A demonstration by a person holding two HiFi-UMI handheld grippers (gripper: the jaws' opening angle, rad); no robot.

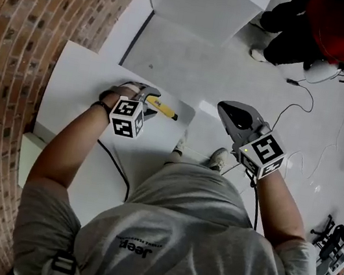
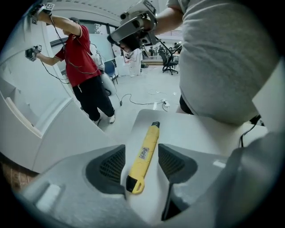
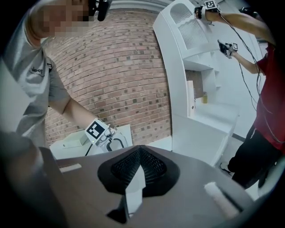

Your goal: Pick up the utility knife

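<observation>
The yellow utility knife (image 2: pixel 144 153) lies flat on the white table (image 2: pixel 200 133), its black tip pointing away from the left gripper's camera. My left gripper (image 2: pixel 141 147) is open and straddles the knife's rear half, one dark pad on each side and a gap on both. In the head view the knife (image 1: pixel 164 109) sticks out to the right of the left gripper (image 1: pixel 153 97), near the table's (image 1: pixel 79 84) right edge. My right gripper (image 1: pixel 226 110) hangs in the air over the floor, to the right of the table. Its pads meet at the tips (image 3: pixel 140 151) with nothing between them.
A brick wall (image 1: pixel 18 40) runs along the left. A white cabinet (image 1: pixel 203 1) stands beyond the table. A person in a red top (image 1: pixel 336 31) stands at the far right, with cables (image 1: pixel 303 104) on the floor. A black cable (image 1: pixel 117 167) crosses the table.
</observation>
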